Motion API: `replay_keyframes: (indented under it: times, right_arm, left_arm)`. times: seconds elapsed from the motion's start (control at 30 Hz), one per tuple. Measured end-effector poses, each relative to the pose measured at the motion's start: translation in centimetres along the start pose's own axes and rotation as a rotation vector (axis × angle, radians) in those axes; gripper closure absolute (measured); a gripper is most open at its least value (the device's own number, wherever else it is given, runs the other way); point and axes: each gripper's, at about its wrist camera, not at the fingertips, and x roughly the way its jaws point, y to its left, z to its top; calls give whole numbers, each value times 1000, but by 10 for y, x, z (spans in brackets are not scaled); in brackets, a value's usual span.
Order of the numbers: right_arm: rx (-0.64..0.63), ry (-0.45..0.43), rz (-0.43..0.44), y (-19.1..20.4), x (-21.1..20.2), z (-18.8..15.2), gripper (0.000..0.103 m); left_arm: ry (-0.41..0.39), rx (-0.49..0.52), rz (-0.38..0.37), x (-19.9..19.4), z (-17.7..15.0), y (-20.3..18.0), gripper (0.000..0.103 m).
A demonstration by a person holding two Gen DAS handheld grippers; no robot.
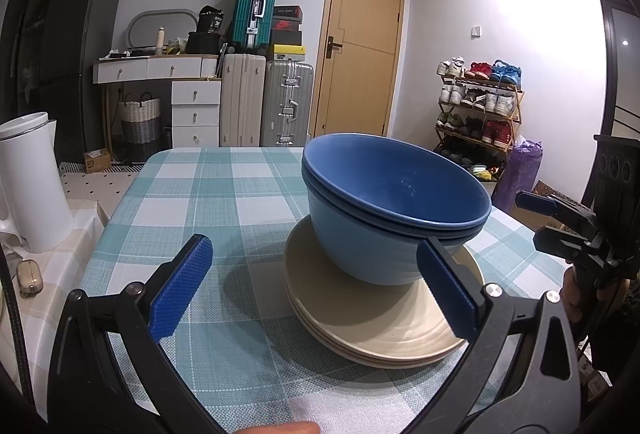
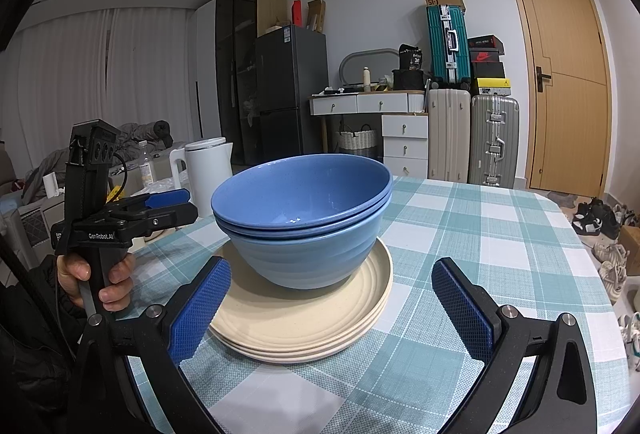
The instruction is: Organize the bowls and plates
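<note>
A stack of blue bowls (image 1: pixel 394 210) (image 2: pixel 304 218) sits nested on a stack of cream plates (image 1: pixel 376 330) (image 2: pixel 304 326) on the checked tablecloth. My left gripper (image 1: pixel 316 290) is open and empty, just in front of the stack, its right pad close to the plates' rim. My right gripper (image 2: pixel 332 310) is open and empty, its jaws either side of the plates' near edge, not touching. Each gripper shows in the other's view: the right one (image 1: pixel 560 222) at the far right, the left one (image 2: pixel 160 208) at the left, hand-held.
The table (image 1: pixel 224 194) (image 2: pixel 500 234) carries a teal and white checked cloth. A white kettle (image 1: pixel 32 182) (image 2: pixel 208 170) stands off the table's left side. Suitcases, drawers, a door and a shoe rack (image 1: pixel 480 114) stand behind.
</note>
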Motion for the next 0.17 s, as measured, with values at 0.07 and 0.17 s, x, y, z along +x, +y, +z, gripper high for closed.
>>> replay_keyframes:
  times: [0.07, 0.17]
  right_arm:
    - [0, 0, 0, 0, 0, 0, 1]
    - [1, 0, -1, 0, 0, 0, 1]
  left_arm:
    - [-2, 1, -2, 1, 0, 0, 1]
    - [3, -2, -1, 1, 0, 0, 1]
